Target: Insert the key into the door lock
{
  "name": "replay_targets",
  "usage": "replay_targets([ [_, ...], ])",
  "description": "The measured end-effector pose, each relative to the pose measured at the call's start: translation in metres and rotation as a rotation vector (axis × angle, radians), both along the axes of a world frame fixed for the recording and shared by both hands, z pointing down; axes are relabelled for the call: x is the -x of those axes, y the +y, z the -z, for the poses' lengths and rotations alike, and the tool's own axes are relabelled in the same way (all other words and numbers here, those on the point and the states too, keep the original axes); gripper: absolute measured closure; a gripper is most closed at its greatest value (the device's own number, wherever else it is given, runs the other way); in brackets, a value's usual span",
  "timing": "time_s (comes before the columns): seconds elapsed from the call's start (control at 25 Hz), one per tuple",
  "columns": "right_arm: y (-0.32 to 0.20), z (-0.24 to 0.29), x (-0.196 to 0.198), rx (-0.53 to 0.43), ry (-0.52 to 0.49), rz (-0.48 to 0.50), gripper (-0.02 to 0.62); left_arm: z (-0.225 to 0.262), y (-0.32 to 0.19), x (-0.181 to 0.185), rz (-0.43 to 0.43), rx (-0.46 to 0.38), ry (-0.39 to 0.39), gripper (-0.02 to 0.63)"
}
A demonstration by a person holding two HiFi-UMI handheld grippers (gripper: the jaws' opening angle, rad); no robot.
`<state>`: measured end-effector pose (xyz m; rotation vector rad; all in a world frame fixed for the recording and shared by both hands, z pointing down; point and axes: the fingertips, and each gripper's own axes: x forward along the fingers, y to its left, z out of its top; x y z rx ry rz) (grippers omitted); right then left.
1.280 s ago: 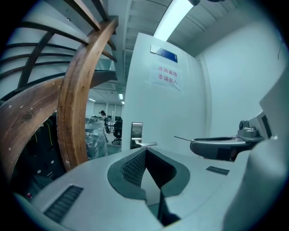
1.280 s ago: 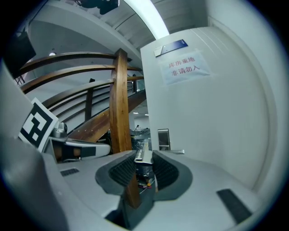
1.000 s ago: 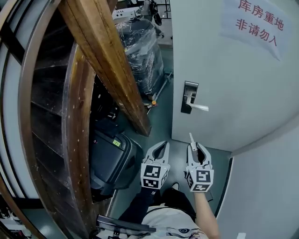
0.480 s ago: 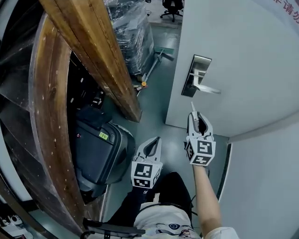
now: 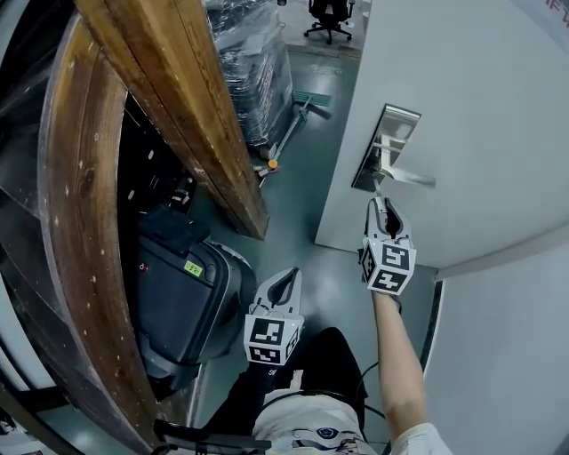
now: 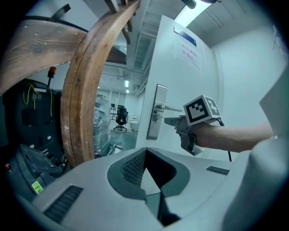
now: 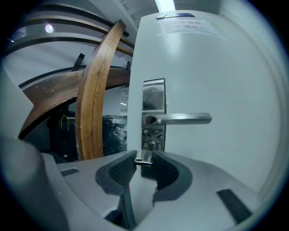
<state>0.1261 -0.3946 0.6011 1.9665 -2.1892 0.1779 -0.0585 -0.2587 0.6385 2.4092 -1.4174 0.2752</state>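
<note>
The grey door (image 5: 480, 98) carries a steel lock plate (image 5: 386, 142) with a lever handle (image 5: 414, 177). My right gripper (image 5: 382, 206) is shut on a small silver key (image 5: 377, 192), just below the plate. In the right gripper view the key (image 7: 143, 156) points at the keyhole (image 7: 151, 145), under the handle (image 7: 181, 119), a short gap away. My left gripper (image 5: 284, 283) hangs low by the person's leg, shut and holding nothing (image 6: 145, 153). From the left gripper view the right gripper (image 6: 174, 122) is seen reaching toward the lock plate (image 6: 159, 117).
A large curved wooden frame (image 5: 178, 115) stands left of the door. A black wheeled case (image 5: 178, 293) sits at its foot. A plastic-wrapped pallet (image 5: 251, 62) and an office chair (image 5: 331, 16) are beyond the doorway. A pale wall (image 5: 507, 355) closes the right side.
The right gripper has risen with the key from floor height to just under the lock plate. The head view has moved closer to the door. The left gripper stays low.
</note>
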Motion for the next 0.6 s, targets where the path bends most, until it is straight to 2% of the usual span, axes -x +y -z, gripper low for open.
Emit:
replay_targets([
  [0.28,-0.024,-0.008,-0.008,0.011,0.025,-0.013,0.479,-0.007,-0.008,0.003,0.004,0.004,0.010,0.601],
  [0.6,-0.029,-0.014,-0.009,0.012,0.023,-0.003,0.479,-0.014,-0.010,0.005,0.013,0.004,0.012,0.601],
])
